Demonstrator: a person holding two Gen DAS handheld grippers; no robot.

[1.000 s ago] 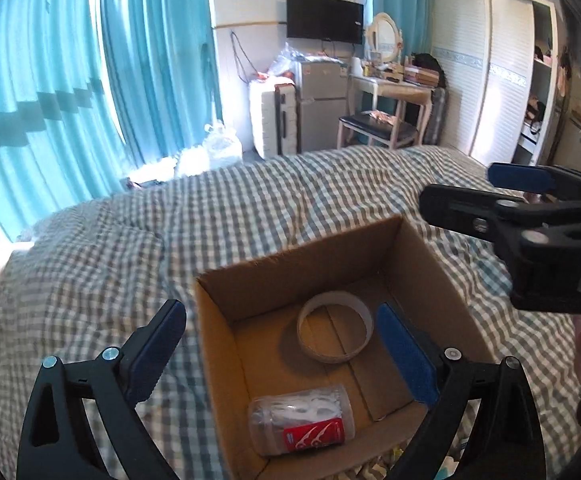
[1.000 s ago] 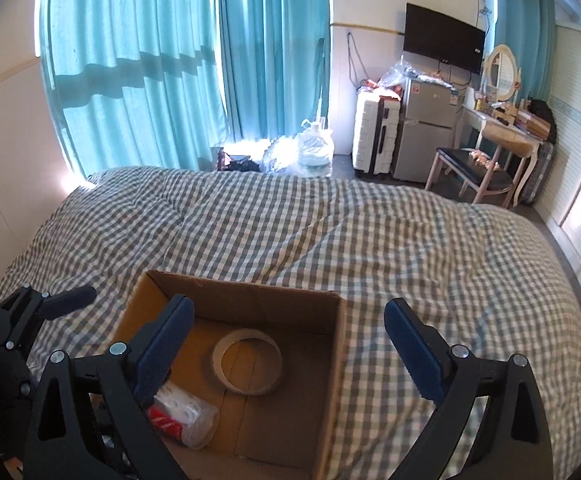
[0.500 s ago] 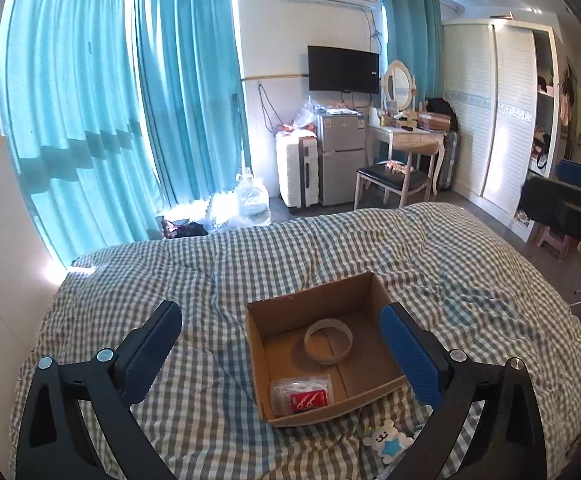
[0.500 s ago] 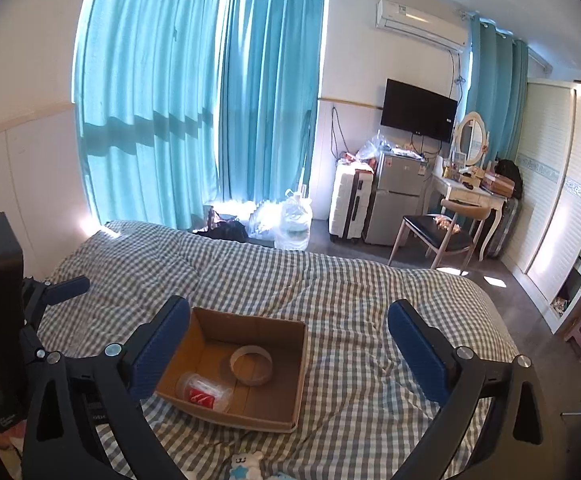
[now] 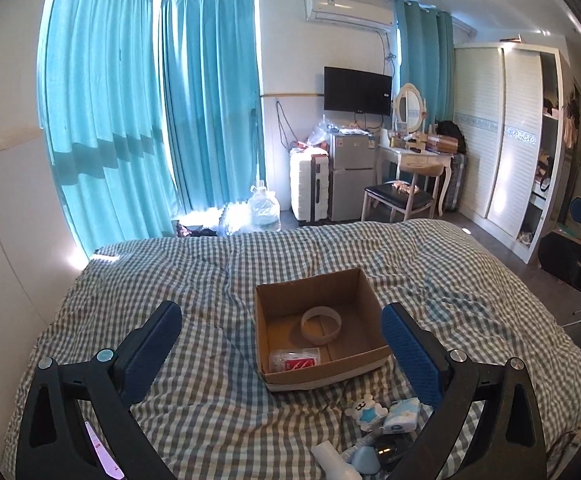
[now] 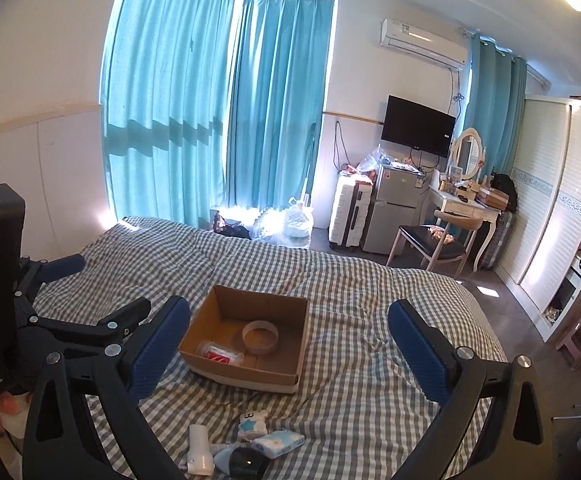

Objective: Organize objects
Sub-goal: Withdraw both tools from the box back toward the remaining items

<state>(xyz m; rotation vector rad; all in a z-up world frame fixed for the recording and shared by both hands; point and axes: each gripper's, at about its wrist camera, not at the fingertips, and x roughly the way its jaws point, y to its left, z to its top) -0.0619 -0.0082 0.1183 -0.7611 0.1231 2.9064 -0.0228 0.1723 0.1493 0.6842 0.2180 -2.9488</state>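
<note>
We had both grippers pulled back high over the grey-and-white checked bed (image 5: 210, 280), and neither carried anything. The left gripper (image 5: 282, 344) had its blue-padded fingers (image 5: 152, 344) spread wide, and the right gripper (image 6: 290, 344) stood just as wide.

The open brown cardboard box (image 6: 290, 364) sat mid-bed. Inside it lay a pale cardboard tape ring (image 6: 260, 336) at the far side and a clear plastic pack with a red label (image 6: 220, 354) at about 7 o'clock from the ring.

The things left to sort were huddled at 6 o'clock from the box, near the bed's near edge: a white bear-shaped toy with a blue star (image 6: 252, 424), a small blue-and-white tissue pack (image 6: 278, 442), a white cylinder (image 6: 200, 450) and a dark rounded gadget (image 6: 246, 462).

Our judgement was to take the outermost piece first. The tissue pack lay touching its neighbours, so we reckoned a straight drop, fingers straddling its short sides, would avoid dragging the heap. The quilt looked soft, so pressing down could bury a fingertip.
</note>
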